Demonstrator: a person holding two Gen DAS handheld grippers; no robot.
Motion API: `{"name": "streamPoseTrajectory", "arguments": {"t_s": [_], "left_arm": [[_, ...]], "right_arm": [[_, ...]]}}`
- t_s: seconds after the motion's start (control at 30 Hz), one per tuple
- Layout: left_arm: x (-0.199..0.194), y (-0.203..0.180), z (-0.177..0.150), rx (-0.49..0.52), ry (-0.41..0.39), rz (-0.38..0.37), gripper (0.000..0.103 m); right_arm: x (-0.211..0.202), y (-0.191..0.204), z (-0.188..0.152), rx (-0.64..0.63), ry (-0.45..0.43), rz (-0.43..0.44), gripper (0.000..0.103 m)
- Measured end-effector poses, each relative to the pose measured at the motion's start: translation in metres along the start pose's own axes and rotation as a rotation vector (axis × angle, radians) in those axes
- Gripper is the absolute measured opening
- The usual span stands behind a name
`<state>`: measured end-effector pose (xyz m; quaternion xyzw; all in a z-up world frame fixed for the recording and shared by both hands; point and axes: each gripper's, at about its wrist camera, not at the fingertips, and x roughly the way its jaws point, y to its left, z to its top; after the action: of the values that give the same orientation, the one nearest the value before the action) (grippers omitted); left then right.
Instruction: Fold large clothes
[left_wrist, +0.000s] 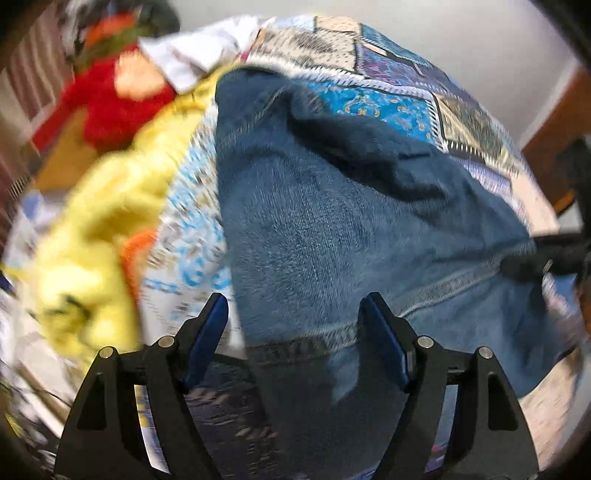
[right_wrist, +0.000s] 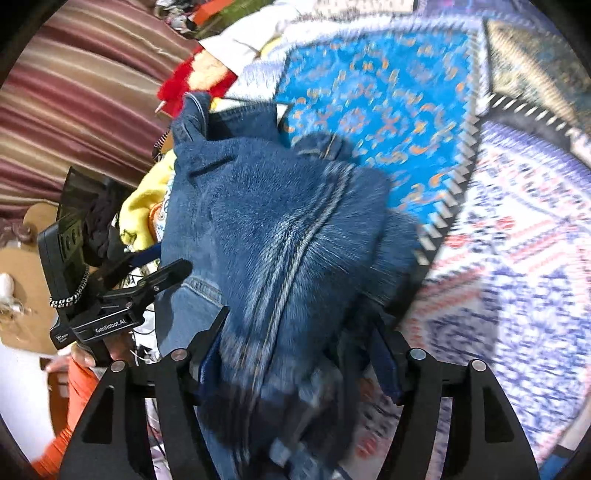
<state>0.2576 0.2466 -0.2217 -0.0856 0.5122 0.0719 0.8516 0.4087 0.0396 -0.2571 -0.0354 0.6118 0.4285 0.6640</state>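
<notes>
Jeans (right_wrist: 280, 229), dark blue denim, bunched on patchwork bedspread (right_wrist: 517, 240).

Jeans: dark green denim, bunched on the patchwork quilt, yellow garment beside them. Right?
Not quite. The jeans are blue denim, not green; both wrist views show it. The rest holds: they lie bunched on the patchwork quilt, and the left wrist view shows the yellow garment beside them.

Blue denim jeans (left_wrist: 332, 229), rumpled and bunched, seams showing, on a patterned quilt (left_wrist: 391, 66)
</notes>
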Motion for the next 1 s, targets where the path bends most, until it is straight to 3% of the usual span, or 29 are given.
{"name": "streamPoseTrajectory", "arguments": {"t_s": [0.13, 0.23, 0.33, 0.43, 0.53, 0.63, 0.77, 1.0], "left_arm": [[-0.008, 0.001, 0.015, 0.079, -0.054, 0.090, 0.075], [-0.011, 0.005, 0.034, 0.069, -0.098, 0.100, 0.077], [0.000, 0.011, 0.059, 0.033, -0.111, 0.113, 0.077], [0.023, 0.010, 0.084, -0.015, -0.091, 0.076, 0.077], [0.050, 0.008, 0.102, -0.041, -0.047, 0.078, 0.077], [0.069, 0.001, 0.105, -0.038, -0.024, 0.121, 0.081], [0.070, -0.023, 0.093, 0.079, -0.044, 0.232, 0.081], [0.003, -0.036, 0.064, 0.110, -0.113, 0.218, 0.081]], "right_arm": [[-0.025, 0.003, -0.006, -0.075, -0.058, -0.039, 0.067], [-0.041, 0.016, -0.004, -0.134, -0.155, -0.106, 0.068], [-0.045, 0.028, 0.004, -0.163, -0.244, -0.112, 0.068], [-0.033, 0.034, 0.014, -0.160, -0.271, -0.149, 0.068], [-0.010, 0.031, 0.023, -0.153, -0.240, -0.166, 0.068], [0.007, 0.016, 0.021, -0.132, -0.219, -0.219, 0.068], [0.005, 0.002, 0.011, -0.090, -0.205, -0.205, 0.068], [-0.049, 0.025, -0.015, -0.107, -0.326, -0.227, 0.068]]}}
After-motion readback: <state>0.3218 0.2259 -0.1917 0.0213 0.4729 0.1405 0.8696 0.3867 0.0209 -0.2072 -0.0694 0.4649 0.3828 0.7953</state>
